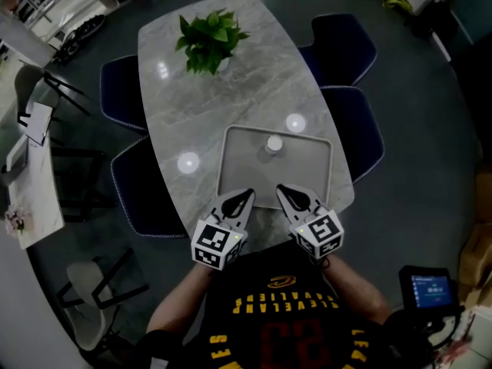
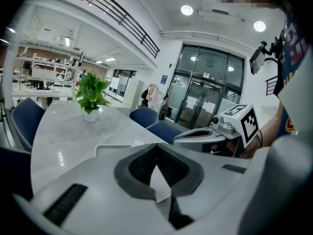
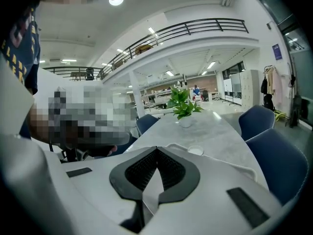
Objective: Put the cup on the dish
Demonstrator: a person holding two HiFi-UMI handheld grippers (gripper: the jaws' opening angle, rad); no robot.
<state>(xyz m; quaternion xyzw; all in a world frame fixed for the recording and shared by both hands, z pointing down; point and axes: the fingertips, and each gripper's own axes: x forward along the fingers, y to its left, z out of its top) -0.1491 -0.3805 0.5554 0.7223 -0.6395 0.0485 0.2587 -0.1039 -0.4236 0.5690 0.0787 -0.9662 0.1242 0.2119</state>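
Currently left gripper [image 1: 247, 194] and right gripper [image 1: 283, 189] have jaws pressed together, empty. Ahead, the small white cup [image 1: 274, 144] sits in the grey rectangular tray [image 1: 244, 164], near its far rim. It looks light, rigid, slick and breakable, so pinch across its sidewalls.

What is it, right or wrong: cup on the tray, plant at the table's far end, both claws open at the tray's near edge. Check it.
Wrong on the claws: the left claw and right claw are both shut, as each gripper view shows. The rest stands: cup on the tray, plant at the far end.
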